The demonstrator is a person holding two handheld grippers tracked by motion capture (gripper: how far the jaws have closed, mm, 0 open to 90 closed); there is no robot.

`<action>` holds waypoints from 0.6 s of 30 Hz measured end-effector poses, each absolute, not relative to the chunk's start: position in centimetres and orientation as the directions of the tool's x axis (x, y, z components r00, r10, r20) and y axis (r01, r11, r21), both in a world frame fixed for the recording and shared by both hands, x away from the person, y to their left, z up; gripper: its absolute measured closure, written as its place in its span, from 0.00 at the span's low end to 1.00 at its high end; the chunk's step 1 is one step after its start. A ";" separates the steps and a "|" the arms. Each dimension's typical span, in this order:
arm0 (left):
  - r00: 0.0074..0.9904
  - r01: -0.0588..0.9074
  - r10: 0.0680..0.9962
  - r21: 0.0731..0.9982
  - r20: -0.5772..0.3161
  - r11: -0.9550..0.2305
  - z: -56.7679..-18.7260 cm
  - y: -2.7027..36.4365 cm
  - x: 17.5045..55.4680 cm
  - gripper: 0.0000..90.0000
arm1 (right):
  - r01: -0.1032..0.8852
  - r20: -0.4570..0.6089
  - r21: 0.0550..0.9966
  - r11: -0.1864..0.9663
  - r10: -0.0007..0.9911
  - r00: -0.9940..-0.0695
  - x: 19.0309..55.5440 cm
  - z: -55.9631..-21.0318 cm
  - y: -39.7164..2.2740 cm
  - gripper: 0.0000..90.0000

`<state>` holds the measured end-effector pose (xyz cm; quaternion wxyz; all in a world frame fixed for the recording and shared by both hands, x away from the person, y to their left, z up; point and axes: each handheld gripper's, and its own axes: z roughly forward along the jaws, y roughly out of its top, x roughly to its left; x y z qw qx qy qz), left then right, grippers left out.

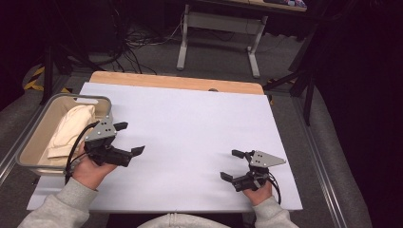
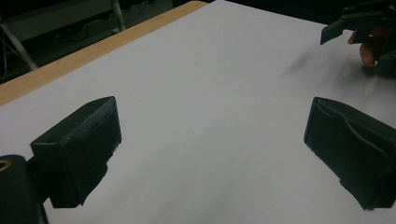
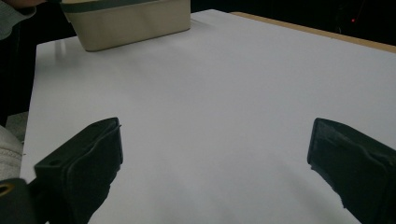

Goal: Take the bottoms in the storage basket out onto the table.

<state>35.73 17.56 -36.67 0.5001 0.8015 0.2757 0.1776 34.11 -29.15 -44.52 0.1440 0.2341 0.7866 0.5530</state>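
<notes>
My left gripper (image 1: 129, 138) is held over the left part of the white table sheet (image 1: 190, 123), beside the basket, open with nothing between its jaws. In the left gripper view the left gripper (image 2: 210, 144) points across bare white sheet, and the other gripper (image 2: 355, 32) shows far off at the top right. My right gripper (image 1: 232, 164) rests low near the front right of the sheet, open and empty. The right gripper (image 3: 215, 158) looks over bare sheet toward the basket (image 3: 130, 23).
A grey-rimmed beige basket (image 1: 28, 142) stands at the table's left edge with a folded cream cloth (image 1: 71, 128) inside. A wooden tabletop strip (image 1: 176, 81) runs along the far edge. Beyond it are a desk frame (image 1: 218, 28) and floor cables.
</notes>
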 end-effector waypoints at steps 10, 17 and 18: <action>0.764 0.272 0.645 0.895 0.022 -0.353 -35.6 18.8 36.2 0.05 | 0.209 0.033 0.938 0.278 0.528 -0.849 34.1 -44.5 -29.2 0.04; 0.745 0.282 0.666 0.894 0.026 -0.349 -34.9 19.8 36.7 0.05 | 0.210 0.035 0.938 0.276 0.527 -0.849 34.1 -44.5 -29.2 0.03; 0.745 0.282 0.666 0.894 0.026 -0.349 -34.9 19.8 36.7 0.05 | 0.210 0.035 0.938 0.276 0.527 -0.849 34.1 -44.5 -29.2 0.03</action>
